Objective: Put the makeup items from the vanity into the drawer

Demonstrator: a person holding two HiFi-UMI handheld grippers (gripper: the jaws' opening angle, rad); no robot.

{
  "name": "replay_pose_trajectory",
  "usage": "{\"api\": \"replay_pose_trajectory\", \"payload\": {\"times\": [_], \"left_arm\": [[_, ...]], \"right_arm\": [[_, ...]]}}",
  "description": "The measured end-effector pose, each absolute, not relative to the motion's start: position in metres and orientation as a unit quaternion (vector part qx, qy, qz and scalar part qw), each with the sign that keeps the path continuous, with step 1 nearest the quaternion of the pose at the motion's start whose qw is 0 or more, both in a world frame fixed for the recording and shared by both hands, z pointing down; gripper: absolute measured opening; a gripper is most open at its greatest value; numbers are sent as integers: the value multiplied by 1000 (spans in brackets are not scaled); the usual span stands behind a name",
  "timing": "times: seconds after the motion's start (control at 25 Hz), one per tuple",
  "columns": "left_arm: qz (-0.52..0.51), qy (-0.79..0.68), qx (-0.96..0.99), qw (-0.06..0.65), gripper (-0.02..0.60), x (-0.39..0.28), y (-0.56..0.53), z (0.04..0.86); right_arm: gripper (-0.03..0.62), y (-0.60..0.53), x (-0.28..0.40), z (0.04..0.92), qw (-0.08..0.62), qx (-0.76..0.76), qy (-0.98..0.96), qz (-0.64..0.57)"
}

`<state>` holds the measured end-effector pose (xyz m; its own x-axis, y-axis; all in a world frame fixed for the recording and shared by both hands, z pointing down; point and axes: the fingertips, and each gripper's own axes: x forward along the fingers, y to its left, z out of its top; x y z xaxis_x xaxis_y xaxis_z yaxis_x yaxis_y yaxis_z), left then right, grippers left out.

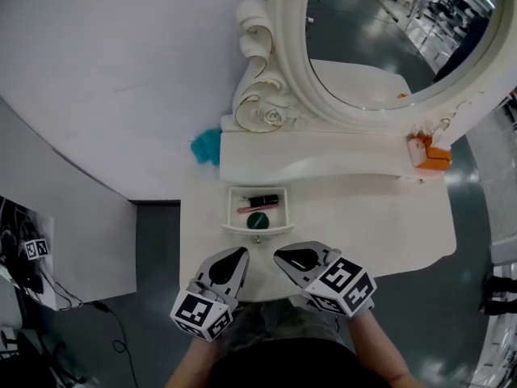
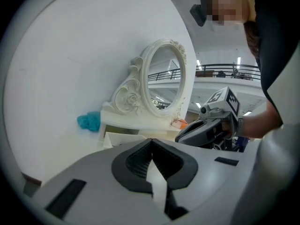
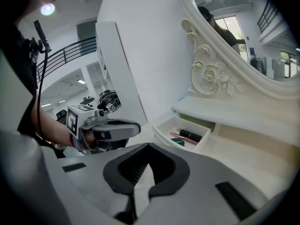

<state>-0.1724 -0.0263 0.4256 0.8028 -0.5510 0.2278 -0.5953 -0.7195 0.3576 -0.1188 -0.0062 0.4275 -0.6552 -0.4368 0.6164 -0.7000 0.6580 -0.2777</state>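
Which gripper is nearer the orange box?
Right. The right gripper hangs at the vanity's front edge, diagonally from the orange box; the left gripper is beside it, farther off.

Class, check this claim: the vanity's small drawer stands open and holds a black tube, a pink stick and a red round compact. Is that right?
Not quite: the round compact is green, not red, as the head view shows. The drawer does stand open, with the black tube and the pink stick in it.

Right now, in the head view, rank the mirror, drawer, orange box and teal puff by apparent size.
1. mirror
2. drawer
3. orange box and teal puff: these look about alike, so they are not ranked.
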Motion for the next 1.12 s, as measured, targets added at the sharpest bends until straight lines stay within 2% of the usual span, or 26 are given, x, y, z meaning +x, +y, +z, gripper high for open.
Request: {"api": "replay_pose_trajectory", "payload": {"times": [0.56,1.12], "left_arm": [[26,-370,912,176,14,-104,82,402],[40,-384,904,186,14,-37,198,407]], "right_arm": [[21,93,-62,402,235,266,-911,211],[21,220,-1,384,147,271,-921,238]]}}
